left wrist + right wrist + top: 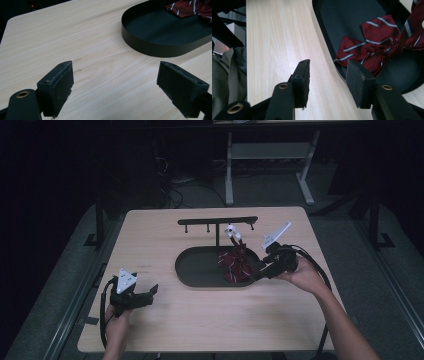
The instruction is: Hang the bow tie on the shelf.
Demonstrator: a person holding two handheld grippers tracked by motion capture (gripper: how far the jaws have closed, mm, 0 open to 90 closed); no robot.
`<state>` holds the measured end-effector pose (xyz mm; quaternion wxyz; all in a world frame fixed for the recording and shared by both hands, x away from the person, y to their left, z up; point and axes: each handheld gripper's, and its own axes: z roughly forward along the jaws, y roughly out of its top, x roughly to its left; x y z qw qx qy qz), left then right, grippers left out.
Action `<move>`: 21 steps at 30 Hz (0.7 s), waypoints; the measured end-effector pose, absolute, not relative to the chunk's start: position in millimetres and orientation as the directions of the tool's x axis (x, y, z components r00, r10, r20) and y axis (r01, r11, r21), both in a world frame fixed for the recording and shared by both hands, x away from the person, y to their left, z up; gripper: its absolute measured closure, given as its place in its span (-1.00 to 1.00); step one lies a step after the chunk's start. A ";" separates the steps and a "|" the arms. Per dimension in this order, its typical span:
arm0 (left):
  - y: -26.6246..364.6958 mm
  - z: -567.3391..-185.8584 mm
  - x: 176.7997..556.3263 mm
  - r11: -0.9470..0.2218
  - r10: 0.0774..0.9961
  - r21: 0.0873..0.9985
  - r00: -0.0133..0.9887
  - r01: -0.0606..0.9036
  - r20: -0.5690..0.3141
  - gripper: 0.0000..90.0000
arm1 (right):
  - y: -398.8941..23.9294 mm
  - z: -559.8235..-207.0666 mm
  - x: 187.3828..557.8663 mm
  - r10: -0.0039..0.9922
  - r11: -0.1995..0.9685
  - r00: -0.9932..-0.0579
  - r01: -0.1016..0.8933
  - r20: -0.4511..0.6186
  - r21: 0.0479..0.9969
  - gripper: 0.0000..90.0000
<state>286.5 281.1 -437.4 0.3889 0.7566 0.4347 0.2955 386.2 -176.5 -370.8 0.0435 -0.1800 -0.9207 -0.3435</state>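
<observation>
Right gripper view shows my right gripper (328, 72) released, jaws apart with nothing between them, straddling the near rim of the black tray (325, 50). Just ahead lies the red striped bow tie (372, 47). My left gripper (115, 82) gapes over bare table (75, 37).

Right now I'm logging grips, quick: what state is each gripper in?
Left gripper: open, nothing between the jaws, over the bare table.
Right gripper: open, holding nothing, at the edge of the tray by the striped bow tie.
</observation>
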 end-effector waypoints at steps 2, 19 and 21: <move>281.0 -437.4 286.4 -0.320 0.887 0.845 0.448 0.428 0.109 -0.70 | -176.9 -370.5 384.0 0.302 0.703 -0.931 0.363 0.205 0.612 0.16; 281.0 -437.4 286.2 -0.320 0.887 0.846 0.448 0.426 0.111 -0.70 | -182.5 -385.9 372.2 0.308 0.693 -0.923 0.384 0.231 0.609 0.15; 281.1 -437.3 286.3 -0.320 0.887 0.845 0.448 0.427 0.110 -0.70 | -183.3 -387.6 371.9 0.305 0.695 -0.925 0.379 0.226 0.611 0.15</move>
